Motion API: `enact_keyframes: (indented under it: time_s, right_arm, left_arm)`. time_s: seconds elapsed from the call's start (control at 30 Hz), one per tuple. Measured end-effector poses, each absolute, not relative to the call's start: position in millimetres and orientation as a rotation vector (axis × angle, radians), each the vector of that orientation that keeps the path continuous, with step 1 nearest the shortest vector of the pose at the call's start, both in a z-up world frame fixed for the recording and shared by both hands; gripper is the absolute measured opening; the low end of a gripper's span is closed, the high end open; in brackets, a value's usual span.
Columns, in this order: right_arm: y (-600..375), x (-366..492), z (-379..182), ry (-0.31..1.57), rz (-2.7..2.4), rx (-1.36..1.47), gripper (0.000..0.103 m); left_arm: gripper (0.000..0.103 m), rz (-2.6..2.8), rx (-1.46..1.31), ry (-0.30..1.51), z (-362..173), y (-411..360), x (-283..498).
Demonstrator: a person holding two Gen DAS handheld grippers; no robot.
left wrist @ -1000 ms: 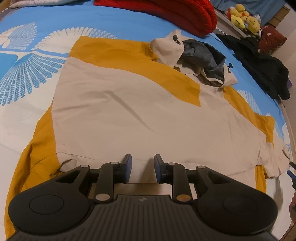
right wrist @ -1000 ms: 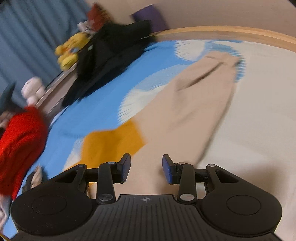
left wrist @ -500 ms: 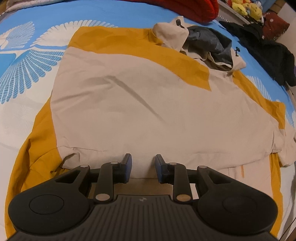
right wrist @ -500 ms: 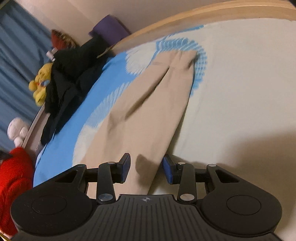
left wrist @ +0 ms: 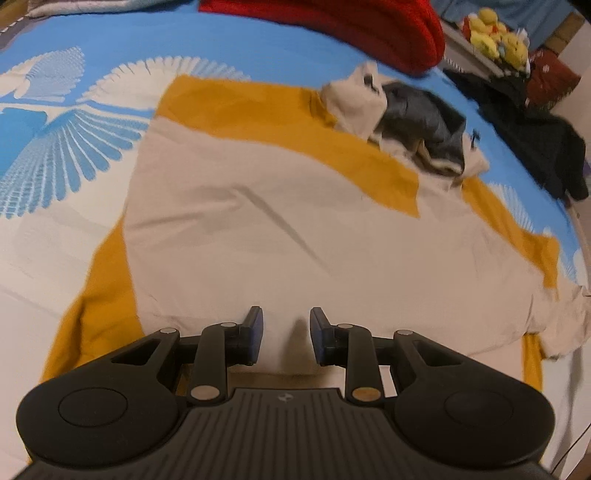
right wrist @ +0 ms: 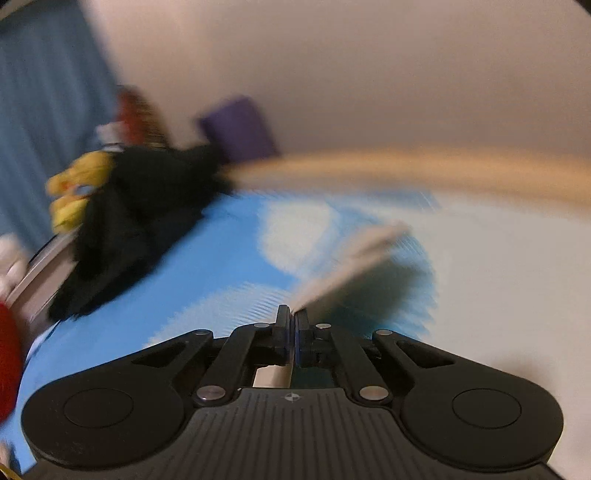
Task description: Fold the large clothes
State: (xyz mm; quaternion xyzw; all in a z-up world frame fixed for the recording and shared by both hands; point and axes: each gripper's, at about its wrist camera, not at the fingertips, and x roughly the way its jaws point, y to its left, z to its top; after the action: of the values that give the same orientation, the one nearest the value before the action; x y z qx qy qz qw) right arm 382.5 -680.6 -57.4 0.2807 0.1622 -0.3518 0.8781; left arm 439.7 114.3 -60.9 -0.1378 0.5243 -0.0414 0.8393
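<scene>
A large beige and mustard-yellow hooded garment lies spread flat on the bed, its hood with a grey lining at the far side. My left gripper is open and empty, hovering over the garment's near hem. In the right wrist view my right gripper is shut on the beige sleeve, which is lifted off the bed and stretches away from the jaws. That view is blurred by motion.
The bed has a blue and white feather-print cover. A red blanket lies at the far side. Black clothing, yellow plush toys and a wooden bed frame are on the right.
My right gripper has closed on the beige sleeve and lifted it off the bed. My left gripper stays open over the hem, and its view has shifted slightly.
</scene>
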Motion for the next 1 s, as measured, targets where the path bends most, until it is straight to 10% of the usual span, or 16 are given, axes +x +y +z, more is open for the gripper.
enact_keyframes:
  time_s: [0.37, 0.57, 1.0]
  right_arm:
    - [-349, 404, 70, 0.257, -0.023, 0.264, 0.002]
    - [-187, 389, 33, 0.538, 0.383, 0.374, 0.029]
    - [-225, 318, 6, 0.539, 0.088, 0.524, 0.043]
  left_arm:
    - [0.030, -0.007, -0.484, 1.009, -18, 191, 427]
    - [0.030, 0.020, -0.557, 0.980, -7, 224, 419]
    - [0.030, -0.003, -0.616, 1.060, -41, 209, 432]
